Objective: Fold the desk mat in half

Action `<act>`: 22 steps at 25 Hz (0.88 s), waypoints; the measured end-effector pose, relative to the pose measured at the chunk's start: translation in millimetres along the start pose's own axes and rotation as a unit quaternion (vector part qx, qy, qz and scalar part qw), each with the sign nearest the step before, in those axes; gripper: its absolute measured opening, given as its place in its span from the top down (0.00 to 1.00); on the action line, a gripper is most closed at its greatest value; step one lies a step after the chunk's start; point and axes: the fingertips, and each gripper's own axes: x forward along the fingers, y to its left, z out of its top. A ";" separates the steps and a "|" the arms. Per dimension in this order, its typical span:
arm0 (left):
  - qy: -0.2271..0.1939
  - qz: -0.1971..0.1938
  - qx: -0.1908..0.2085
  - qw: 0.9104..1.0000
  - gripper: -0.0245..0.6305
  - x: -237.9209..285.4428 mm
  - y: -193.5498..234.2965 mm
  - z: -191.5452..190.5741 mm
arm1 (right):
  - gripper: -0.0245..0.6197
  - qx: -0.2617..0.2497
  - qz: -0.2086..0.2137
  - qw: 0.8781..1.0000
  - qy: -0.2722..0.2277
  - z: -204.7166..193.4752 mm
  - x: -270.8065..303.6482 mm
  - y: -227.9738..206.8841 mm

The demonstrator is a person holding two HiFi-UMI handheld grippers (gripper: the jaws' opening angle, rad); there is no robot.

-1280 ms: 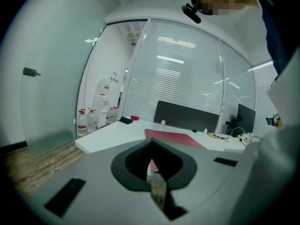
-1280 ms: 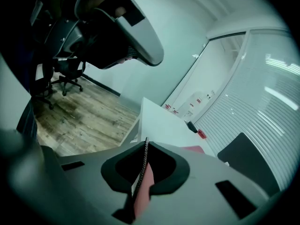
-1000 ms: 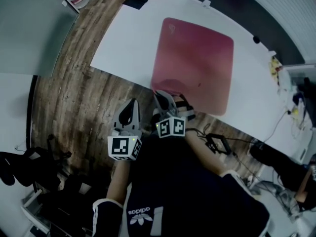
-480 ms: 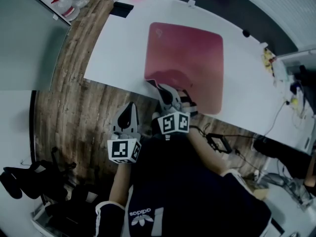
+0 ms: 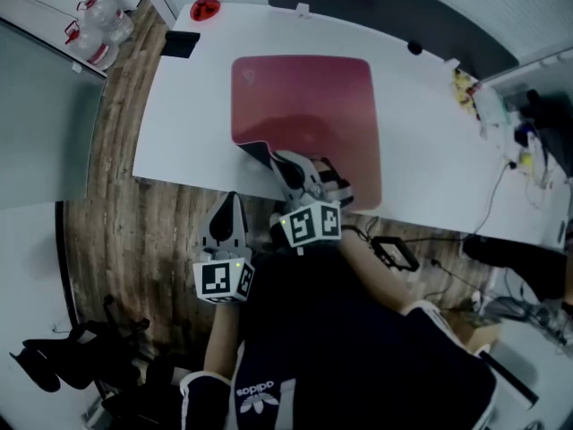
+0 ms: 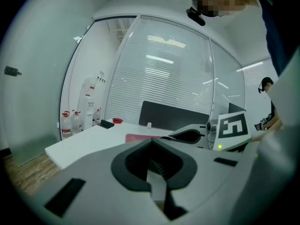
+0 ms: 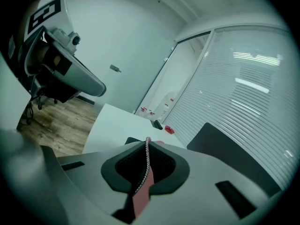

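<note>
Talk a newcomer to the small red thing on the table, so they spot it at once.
Start at the white table, at its far left corner beyond the pink desk mat. The red dish sits there beside a black slab: small, round and bright, where its neighbour is flat and rectangular.

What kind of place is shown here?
Probably an office or meeting room: a long white table, glass partition walls with horizontal blinds, and large clear water bottles on the wooden plank floor.
</note>
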 end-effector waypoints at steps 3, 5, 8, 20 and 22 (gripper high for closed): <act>-0.001 -0.003 0.006 1.000 0.96 9.5 -5.5 1.8 | 0.93 0.011 -0.008 1.000 -0.002 -5.5 -1.2 -19.3; -0.002 -0.001 0.007 1.000 0.96 15.9 -7.6 4.6 | 0.93 0.014 -0.012 1.000 -0.004 -10.4 -2.3 -31.8; -0.002 -0.002 0.007 1.000 0.96 27.3 -16.3 8.4 | 0.93 0.019 -0.015 1.000 -0.009 -17.1 -4.1 -48.5; -0.004 -0.009 0.011 1.000 0.96 72.3 -45.2 16.1 | 0.93 0.021 -0.023 0.999 -0.025 -38.9 -2.5 -113.2; -0.004 -0.007 0.011 1.000 0.96 78.1 -48.3 16.9 | 0.93 0.019 -0.024 0.999 -0.027 -43.4 -0.4 -125.3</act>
